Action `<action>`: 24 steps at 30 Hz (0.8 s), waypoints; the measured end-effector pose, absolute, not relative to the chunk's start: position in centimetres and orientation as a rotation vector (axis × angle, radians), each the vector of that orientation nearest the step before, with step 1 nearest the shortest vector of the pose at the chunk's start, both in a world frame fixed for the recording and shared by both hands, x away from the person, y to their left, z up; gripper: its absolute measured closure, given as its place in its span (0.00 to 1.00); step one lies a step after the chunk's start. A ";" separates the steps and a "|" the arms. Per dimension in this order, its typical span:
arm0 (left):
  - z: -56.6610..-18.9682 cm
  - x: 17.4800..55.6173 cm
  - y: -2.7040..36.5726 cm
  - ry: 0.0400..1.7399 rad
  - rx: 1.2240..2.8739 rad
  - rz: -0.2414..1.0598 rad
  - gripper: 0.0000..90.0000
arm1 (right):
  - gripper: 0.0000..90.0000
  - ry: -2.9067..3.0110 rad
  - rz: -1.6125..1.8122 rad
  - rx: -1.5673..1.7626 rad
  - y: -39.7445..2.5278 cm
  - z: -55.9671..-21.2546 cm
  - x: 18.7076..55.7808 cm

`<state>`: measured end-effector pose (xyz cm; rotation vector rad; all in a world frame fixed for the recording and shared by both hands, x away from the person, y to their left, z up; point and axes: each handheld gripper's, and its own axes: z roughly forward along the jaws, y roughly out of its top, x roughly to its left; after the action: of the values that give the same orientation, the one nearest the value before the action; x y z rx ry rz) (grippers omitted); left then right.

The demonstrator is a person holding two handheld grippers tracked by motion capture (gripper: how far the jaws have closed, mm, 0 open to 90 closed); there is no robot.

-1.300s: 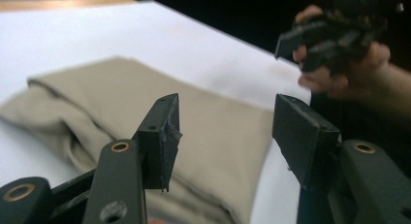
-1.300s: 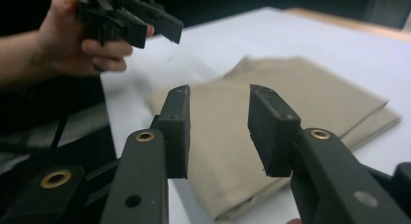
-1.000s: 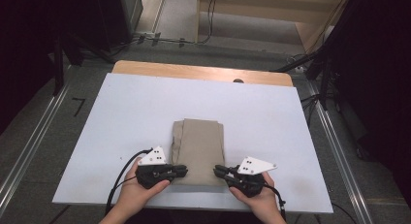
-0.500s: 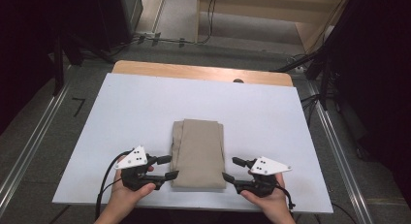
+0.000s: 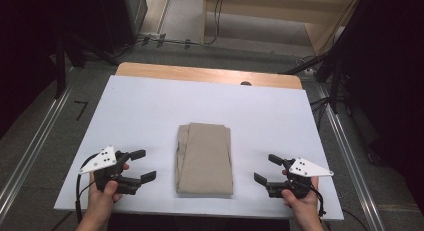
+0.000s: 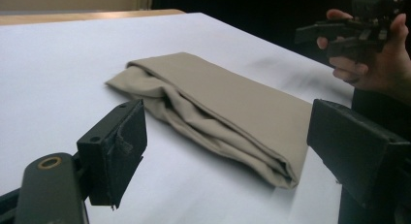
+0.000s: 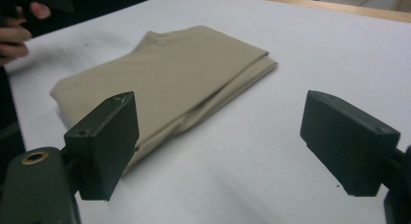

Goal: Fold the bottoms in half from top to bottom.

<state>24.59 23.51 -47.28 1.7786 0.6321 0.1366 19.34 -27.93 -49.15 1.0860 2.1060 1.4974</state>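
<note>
A white table (image 5: 150, 106) took up most of the high view, with a strip of bare wood along its far edge. Near the middle of its front half lay a folded beige cloth (image 5: 205, 158), a long neat rectangle running away from the person, its layered folds loosest along the left side (the left gripper view showed those edges rumpled and stacked). The left gripper (image 5: 142, 166) sat on the table near the front edge, well clear of the cloth's left side, its jaws spread wide and holding nothing. The right gripper (image 5: 265, 169) rested opposite, apart from the cloth's right side, jaws likewise wide open and empty. Each gripper pointed inward at the cloth, a hand wrapped round its handle.
</note>
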 end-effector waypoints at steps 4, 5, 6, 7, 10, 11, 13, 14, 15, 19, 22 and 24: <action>-47.3 24.5 25.3 0.660 1.769 0.162 0.15 | 0.14 2.072 1.475 1.113 -29.4 -49.4 19.0; -47.3 24.5 25.7 0.660 1.766 0.171 0.15 | 0.14 2.066 1.471 1.121 -29.7 -49.4 18.9; -47.3 24.5 26.0 0.661 1.767 0.175 0.15 | 0.14 2.057 1.475 1.124 -30.1 -49.5 18.8; -47.3 24.4 26.3 0.667 1.764 0.181 0.15 | 0.14 2.047 1.471 1.138 -30.5 -49.5 18.7; -47.4 24.4 27.2 0.684 1.763 0.191 0.15 | 0.14 2.023 1.447 1.162 -31.6 -49.7 18.4; -47.5 24.5 27.4 0.690 1.759 0.196 0.15 | 0.14 2.016 1.442 1.168 -32.0 -49.8 18.3; -47.5 24.6 27.9 0.701 1.752 0.203 0.15 | 0.13 1.999 1.439 1.183 -32.7 -50.0 18.2; -47.5 24.6 28.2 0.707 1.749 0.209 0.15 | 0.13 1.994 1.435 1.195 -33.1 -50.0 18.2; -47.6 24.7 28.5 0.711 1.745 0.215 0.15 | 0.12 1.989 1.433 1.205 -33.4 -50.1 18.1; -47.8 24.9 29.2 0.723 1.760 0.242 0.15 | 0.09 1.967 1.421 1.233 -34.7 -50.5 18.1; -48.0 25.0 29.7 0.741 1.749 0.243 0.15 | 0.09 1.954 1.403 1.258 -35.4 -50.8 18.1; -48.1 25.1 29.9 0.748 1.752 0.248 0.15 | 0.09 1.944 1.402 1.261 -35.8 -51.0 18.2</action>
<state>25.07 29.93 -48.07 1.7522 0.7484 0.2484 18.18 -35.83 -50.97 1.2614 1.9439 1.4022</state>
